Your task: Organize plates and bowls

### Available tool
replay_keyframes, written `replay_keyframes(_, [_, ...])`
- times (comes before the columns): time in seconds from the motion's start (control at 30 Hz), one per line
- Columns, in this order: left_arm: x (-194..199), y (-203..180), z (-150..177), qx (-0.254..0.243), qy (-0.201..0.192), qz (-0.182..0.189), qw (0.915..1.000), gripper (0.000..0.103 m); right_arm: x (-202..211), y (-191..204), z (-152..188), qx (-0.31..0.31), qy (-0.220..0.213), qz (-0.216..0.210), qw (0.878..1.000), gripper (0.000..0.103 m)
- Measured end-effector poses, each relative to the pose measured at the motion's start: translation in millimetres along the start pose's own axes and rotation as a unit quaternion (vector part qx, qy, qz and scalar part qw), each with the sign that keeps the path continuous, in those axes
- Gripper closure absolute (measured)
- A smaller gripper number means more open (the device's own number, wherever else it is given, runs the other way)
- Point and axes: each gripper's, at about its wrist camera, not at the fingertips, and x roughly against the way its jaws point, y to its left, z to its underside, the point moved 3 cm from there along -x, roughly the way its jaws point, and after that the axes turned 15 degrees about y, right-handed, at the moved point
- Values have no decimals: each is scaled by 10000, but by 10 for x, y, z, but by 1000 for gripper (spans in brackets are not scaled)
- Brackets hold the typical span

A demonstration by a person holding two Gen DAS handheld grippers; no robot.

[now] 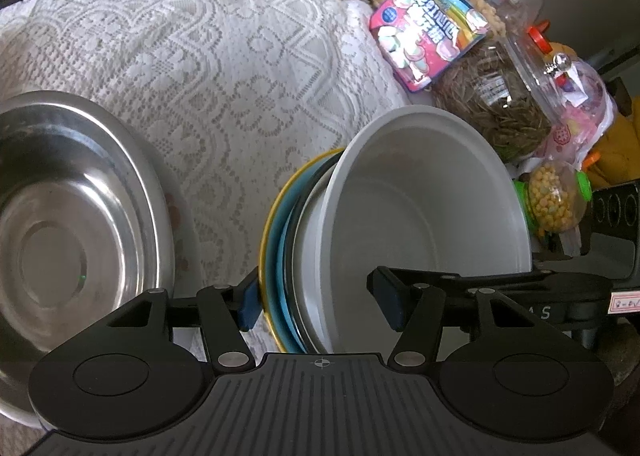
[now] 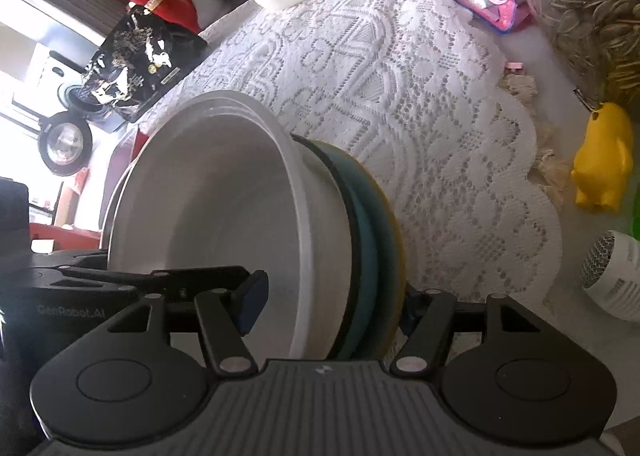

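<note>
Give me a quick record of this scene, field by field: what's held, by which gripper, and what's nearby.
held: stack of a white bowl nested on blue and yellow-rimmed plates, tilted on edge
left gripper: fingers straddle the stack's rim
right gripper: fingers straddle the same stack from the opposite side
nearby: stainless steel bowl to the left of the stack
surface: white lace tablecloth

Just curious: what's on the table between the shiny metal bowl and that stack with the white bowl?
Only bare lace tablecloth separates the metal bowl from the stack, as the left wrist view shows.
</note>
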Motion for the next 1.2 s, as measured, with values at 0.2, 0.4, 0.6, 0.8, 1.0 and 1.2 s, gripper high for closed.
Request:
replay_keyframes(0.2, [-5,11,-9,20,10,24,10000,41,-4,1,-24,-45,77,-12,10000,38])
replay_keyframes(0.4, [-4,5,-7,-6,26,18,10000,41,-6,15,-16,-14,46,10,10000,38])
replay_keyframes(0.6, [-4,3,-8,5,14,21,10000,42,-15,21,-8,-48,93,21,9999,38])
replay_keyframes(0.8, [-5,-2,1,-40,9,-4,10000,42,-26,22,-3,-39,108,22,9999,38])
replay_keyframes(1.0, [-3,7,-1,-14,-15,-12,10000,42,-29,12,1,-165,122,-1,9998,39])
replay_keyframes(1.2, [-3,9,4,-49,-12,-40,10000,43,-28,25,7,-129,132,64,9998,40])
